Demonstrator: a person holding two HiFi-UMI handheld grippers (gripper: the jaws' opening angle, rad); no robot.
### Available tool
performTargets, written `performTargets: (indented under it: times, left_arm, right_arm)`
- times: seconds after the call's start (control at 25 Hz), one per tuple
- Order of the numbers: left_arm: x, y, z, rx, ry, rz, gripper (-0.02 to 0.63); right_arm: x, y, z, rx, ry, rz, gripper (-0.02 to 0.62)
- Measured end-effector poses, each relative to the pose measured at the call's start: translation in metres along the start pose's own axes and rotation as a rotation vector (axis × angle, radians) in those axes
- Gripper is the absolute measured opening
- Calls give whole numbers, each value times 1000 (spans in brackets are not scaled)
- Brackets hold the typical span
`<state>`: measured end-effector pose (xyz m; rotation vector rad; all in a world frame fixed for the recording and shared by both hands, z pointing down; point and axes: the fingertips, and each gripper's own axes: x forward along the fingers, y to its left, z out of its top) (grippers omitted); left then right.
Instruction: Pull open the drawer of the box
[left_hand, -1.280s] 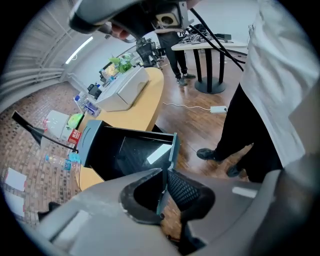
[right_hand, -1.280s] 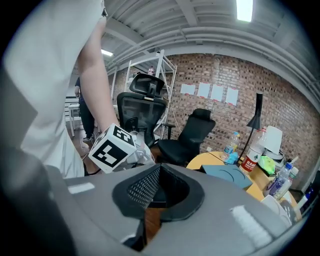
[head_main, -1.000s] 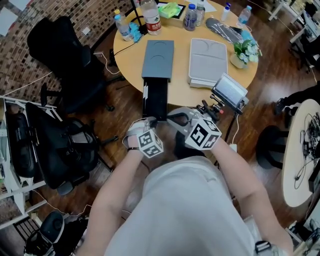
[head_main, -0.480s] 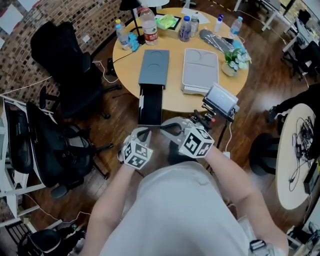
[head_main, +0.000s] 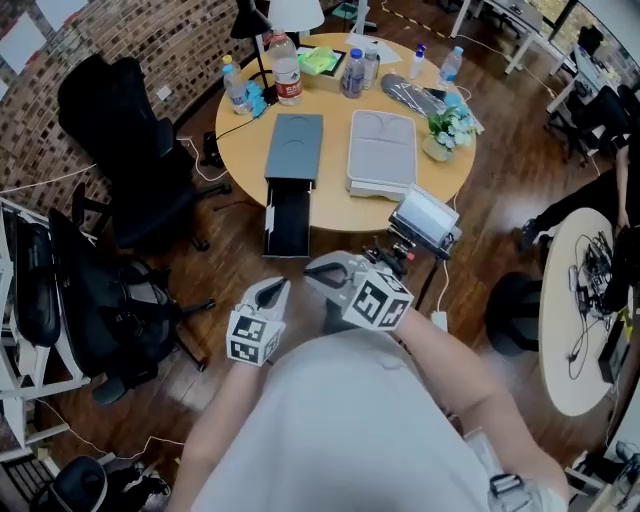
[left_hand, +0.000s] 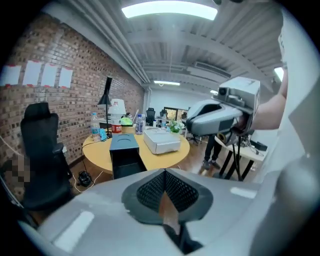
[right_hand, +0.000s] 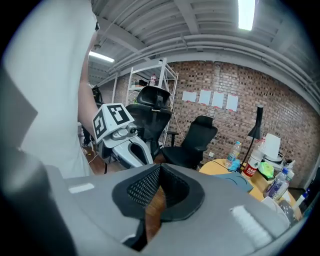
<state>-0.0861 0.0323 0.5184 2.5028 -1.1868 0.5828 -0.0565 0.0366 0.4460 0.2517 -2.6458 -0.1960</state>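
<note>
My left gripper (head_main: 271, 291) and right gripper (head_main: 318, 269) closed, empty; drawer (head_main: 288, 222) looks light, stiff, I'd pinch its front edge.

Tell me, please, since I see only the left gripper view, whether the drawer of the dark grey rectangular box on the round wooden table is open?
Observer: Yes. In the head view the black drawer stands well out of the dark grey box, past the edge of the round wooden table.
Operator: Is either gripper touching it?
Observer: No. The left gripper and the right gripper both hang over the wooden floor near the person's body, clear of the drawer.
Operator: Is the right gripper holding anything?
Observer: No. The right gripper view shows its jaws together with nothing between them.
</note>
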Motion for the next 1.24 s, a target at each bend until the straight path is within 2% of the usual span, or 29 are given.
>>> performTargets:
  times: [0.12,0.24,0.32,0.44,0.64,0.88,1.08,1.24]
  left_arm:
    - [-14,-3,14,-58,-86,-19,6]
    - [-26,-1,23,-114,-143,-18,6]
    - [-32,-2,29,-136,-173,-14,6]
    - [-39,-3,36,-145,-203,-15,6]
    - [-51,-9,32,-149,-216,-22,6]
    - [-60,-19,19,-164,-214,-24,6]
    - [-62,-27,6,-178,-204,-38,5]
    - [-65,-36,7,-168,-203,-51,6]
  right_arm:
    - [-2,9,3,34,-12,3,8]
    - [-6,14,9,124,-50,7,6]
    - [-10,16,11,172,-60,5,6]
    - [-11,22,13,187,-64,-7,6]
    - [-12,37,18,196,-61,-22,6]
    - [-17,48,23,259,-137,-50,6]
    - [-22,62,16,273,-106,-64,6]
    - [-28,69,19,287,-131,-78,6]
